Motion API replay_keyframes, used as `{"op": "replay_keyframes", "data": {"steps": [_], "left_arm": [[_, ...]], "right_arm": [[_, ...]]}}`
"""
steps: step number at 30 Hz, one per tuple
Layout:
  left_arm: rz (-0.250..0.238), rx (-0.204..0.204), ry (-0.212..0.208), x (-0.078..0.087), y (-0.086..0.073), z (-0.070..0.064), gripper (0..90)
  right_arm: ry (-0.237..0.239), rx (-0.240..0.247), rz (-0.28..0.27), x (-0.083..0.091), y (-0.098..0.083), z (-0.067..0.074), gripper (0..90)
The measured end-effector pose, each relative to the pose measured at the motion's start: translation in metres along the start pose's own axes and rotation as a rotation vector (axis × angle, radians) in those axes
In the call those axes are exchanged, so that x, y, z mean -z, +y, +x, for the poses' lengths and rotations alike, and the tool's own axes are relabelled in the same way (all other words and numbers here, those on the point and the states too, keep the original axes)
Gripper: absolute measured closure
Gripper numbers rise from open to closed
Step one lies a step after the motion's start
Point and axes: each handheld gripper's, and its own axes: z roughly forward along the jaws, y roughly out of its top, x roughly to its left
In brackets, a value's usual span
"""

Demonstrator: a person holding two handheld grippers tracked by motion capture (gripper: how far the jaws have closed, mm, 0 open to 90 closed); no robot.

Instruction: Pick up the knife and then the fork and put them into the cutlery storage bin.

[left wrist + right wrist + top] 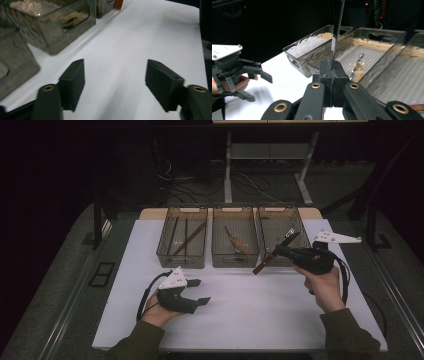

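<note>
Here, the right gripper [286, 251] pinches a long thin utensil [272, 256] with a reddish-brown handle, jaws pressed together on its dark shaft. The utensil slants across the front wall of the right-hand bin [300, 222] at about 2 o'clock on the white table [250, 310], handle end hanging toward the middle bin [235, 261]. The left gripper [197, 292], at about 8 o'clock, stands spread and empty above the table surface. Likely hazards: the grip sits far from the handle, so the heavier end may swing or slide through the pads; the handle could also catch a bin wall while being lowered, and tip outside.
</note>
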Motion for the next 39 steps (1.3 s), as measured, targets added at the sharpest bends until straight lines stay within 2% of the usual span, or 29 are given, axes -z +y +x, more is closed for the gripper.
{"op": "replay_keyframes", "data": {"steps": [3, 6, 10, 15, 17, 20, 27, 32, 39], "left_arm": [[-0.005, 0.022, -0.001, 0.005, -0.006, 0.001, 23.7], [0.01, 0.026, 0.001, 0.008, -0.012, 0.002, 19.0], [0.02, 0.037, 0.015, 0.012, -0.019, 0.003, 13.8], [0.011, 0.065, 0.036, 0.016, -0.025, 0.004, 5.4], [0.01, 0.076, 0.04, 0.018, -0.026, 0.004, 1.6], [0.014, 0.079, 0.038, 0.018, -0.027, 0.004, 0.7], [0.021, 0.076, 0.024, 0.016, -0.027, 0.003, 0.0], [0.031, 0.081, 0.025, 0.016, -0.026, 0.003, 0.0], [0.033, 0.085, 0.02, 0.015, -0.026, 0.002, 0.0]], "right_arm": [[-0.026, 0.0, -0.026, 0.013, 0.008, -0.005, 89.4], [-0.063, 0.01, -0.048, 0.026, 0.018, -0.01, 89.5], [-0.133, 0.029, -0.064, 0.037, 0.033, -0.021, 89.5], [-0.221, 0.037, -0.036, 0.043, 0.045, -0.04, 89.5], [-0.258, 0.042, -0.015, 0.043, 0.047, -0.049, 89.5], [-0.315, 0.048, 0.032, 0.04, 0.049, -0.061, 89.5], [-0.406, 0.038, 0.166, 0.024, 0.041, -0.089, 89.5], [-0.432, 0.028, 0.238, 0.019, 0.037, -0.099, 89.4], [-0.439, 0.032, 0.333, 0.01, 0.036, -0.102, 89.4]]}}
